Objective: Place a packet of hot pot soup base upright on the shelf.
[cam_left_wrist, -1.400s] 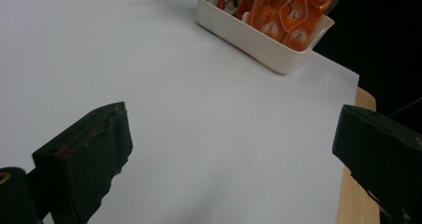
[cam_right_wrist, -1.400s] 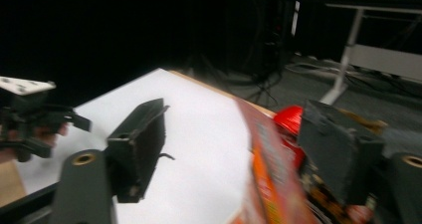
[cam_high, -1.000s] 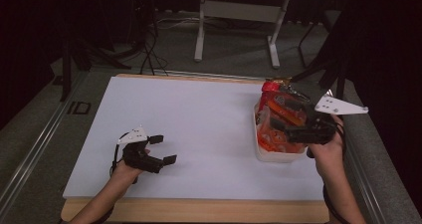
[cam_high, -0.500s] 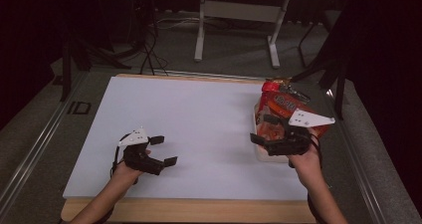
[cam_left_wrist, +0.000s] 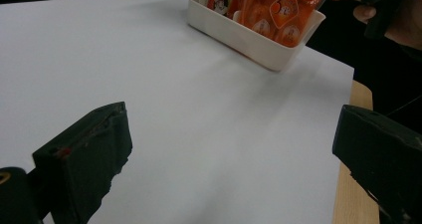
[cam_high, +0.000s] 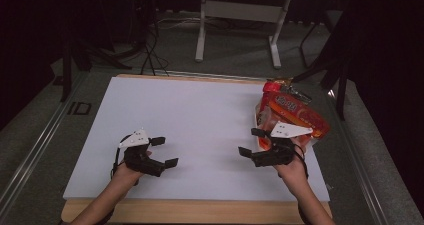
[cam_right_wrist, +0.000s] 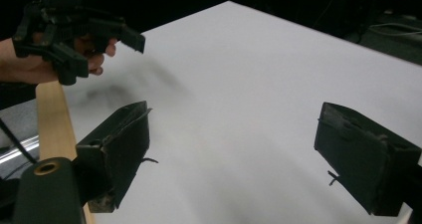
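Your right gripper (cam_high: 251, 142) is hovering with its jaws spread wide, gripping nothing, over the white board (cam_high: 200, 120); just beside it, toward the board's right edge, the cream bin (cam_left_wrist: 249, 35) is holding upright orange snack packets (cam_high: 292, 112); your left gripper (cam_high: 164, 151) is likewise gaping wide and empty, well apart near the board's front left; wooden table edge (cam_high: 200, 211) is showing below.

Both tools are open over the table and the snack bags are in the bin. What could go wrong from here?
The orange snack bags stick up well above the cream bin, so they might tip out. The bin sits near the table's right edge, so a bump from the right tool could push it off.
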{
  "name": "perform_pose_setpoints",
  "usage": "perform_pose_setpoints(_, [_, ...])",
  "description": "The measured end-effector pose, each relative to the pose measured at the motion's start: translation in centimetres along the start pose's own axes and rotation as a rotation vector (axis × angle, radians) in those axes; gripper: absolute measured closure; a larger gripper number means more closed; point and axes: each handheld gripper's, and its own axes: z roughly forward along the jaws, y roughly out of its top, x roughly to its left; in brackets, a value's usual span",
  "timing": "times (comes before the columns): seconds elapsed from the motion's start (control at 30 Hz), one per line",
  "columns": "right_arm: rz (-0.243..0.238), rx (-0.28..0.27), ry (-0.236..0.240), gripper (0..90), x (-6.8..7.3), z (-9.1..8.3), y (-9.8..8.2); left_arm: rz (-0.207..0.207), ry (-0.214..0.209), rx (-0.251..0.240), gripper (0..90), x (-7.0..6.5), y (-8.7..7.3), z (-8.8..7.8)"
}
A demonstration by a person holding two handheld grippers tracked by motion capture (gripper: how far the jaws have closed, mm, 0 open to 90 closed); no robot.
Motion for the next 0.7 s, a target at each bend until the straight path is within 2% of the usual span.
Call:
perform_pose_setpoints(0.3, [-0.013,0.035,-0.022,13.9,0.4,0.8,-1.8,0.010,-0.001,0.010,1.8,-0.1,-0.1,0.1])
perform_pose_setpoints(0.57, [0.016,0.049,-0.022,13.9,0.3,0.7,-3.4,0.014,-0.007,0.014,1.8,-0.2,-0.2,0.1])
perform_pose_setpoints(0.7, [0.004,0.066,-0.032,13.9,0.3,0.7,-4.0,0.024,-0.003,0.021,1.8,-0.2,-0.4,0.2])
